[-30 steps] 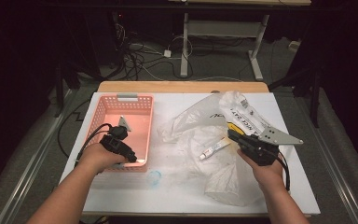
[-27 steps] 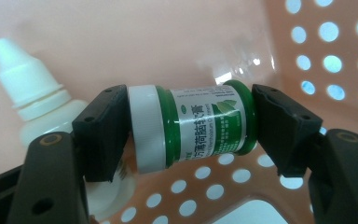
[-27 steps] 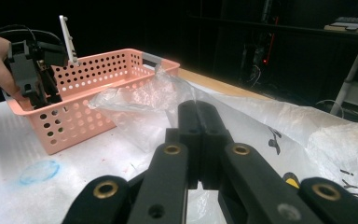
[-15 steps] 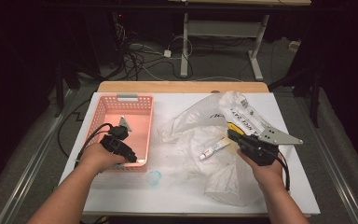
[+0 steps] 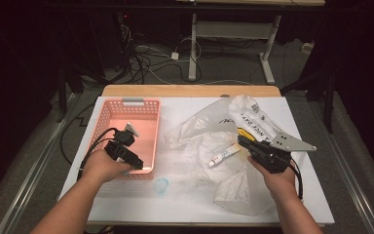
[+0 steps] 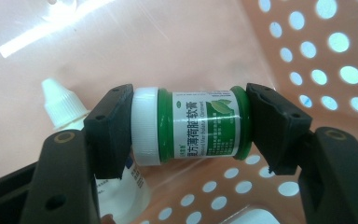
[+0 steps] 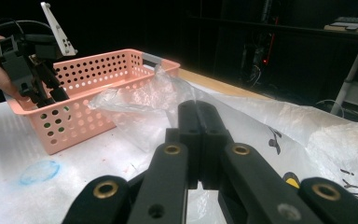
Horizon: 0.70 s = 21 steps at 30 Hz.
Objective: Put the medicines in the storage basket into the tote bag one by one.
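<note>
My left gripper (image 6: pixel 189 128) is shut on a small green jar (image 6: pixel 200 126) with a white cap, one pad on the cap and one on the base. It holds the jar sideways inside the pink basket (image 6: pixel 307 56). In the high view this gripper (image 5: pixel 137 165) dips into the basket (image 5: pixel 126 105) near its front right corner. A white dropper bottle (image 6: pixel 63 100) lies in the basket under the left jaw. My right gripper (image 5: pixel 241 141) is shut with nothing in it, hovering over the crumpled clear plastic bag (image 5: pixel 199 131). In the right gripper view its jaws (image 7: pixel 198 107) point toward the basket (image 7: pixel 98 70).
A small white tube (image 5: pixel 224 156) lies on the plastic bag just left of my right gripper. A blue round stain (image 5: pixel 160 184) marks the white table (image 5: pixel 185 204) in front of the basket. The bag spreads over the table's right half.
</note>
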{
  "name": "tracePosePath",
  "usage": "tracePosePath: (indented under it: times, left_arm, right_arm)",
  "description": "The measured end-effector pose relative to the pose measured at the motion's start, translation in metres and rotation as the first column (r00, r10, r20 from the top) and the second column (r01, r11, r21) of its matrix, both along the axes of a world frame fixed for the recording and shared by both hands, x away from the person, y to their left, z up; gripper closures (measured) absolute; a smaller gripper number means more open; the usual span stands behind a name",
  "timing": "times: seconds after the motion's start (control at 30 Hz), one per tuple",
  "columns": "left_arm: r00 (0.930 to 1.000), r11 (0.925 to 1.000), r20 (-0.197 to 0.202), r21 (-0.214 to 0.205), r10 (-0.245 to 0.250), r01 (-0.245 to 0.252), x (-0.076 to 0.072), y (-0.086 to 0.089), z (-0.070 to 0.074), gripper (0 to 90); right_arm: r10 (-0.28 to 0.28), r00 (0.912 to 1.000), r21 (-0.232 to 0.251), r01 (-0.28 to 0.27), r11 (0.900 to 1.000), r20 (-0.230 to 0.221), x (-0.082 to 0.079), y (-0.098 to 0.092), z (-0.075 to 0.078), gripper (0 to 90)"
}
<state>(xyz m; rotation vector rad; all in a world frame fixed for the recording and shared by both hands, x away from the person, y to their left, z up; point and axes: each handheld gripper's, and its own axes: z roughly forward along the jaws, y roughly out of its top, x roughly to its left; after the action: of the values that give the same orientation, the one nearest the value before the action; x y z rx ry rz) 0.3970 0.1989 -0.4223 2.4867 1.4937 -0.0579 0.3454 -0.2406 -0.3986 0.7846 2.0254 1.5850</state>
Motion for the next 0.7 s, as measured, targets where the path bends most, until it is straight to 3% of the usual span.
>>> tracePosePath:
  times: [0.17,0.43,0.6,0.7]
  left_arm:
    - [0.9984,0.9995,0.057,-0.032,0.004,-0.002,-0.004,0.003,0.006,34.9]
    - [0.9899,0.9946,0.142,-0.104,0.007,0.008,-0.017,0.011,0.014,35.0]
    - [0.9756,0.989,0.219,-0.147,0.02,0.013,-0.026,0.016,0.015,35.0]
    - [0.9597,0.9849,0.28,-0.171,0.019,0.03,-0.033,0.018,0.017,35.0]
  right_arm:
    - [-0.001,1.0,0.0,0.001,1.0,0.0,0.0,0.0,0.0,90.0]
    - [0.0,1.0,0.001,0.0,1.0,-0.001,0.0,0.001,-0.001,90.0]
    - [0.001,1.0,0.001,-0.001,1.0,0.004,0.0,0.001,0.0,90.0]
    - [0.0,1.0,0.0,0.0,1.0,0.002,0.0,0.001,0.0,90.0]
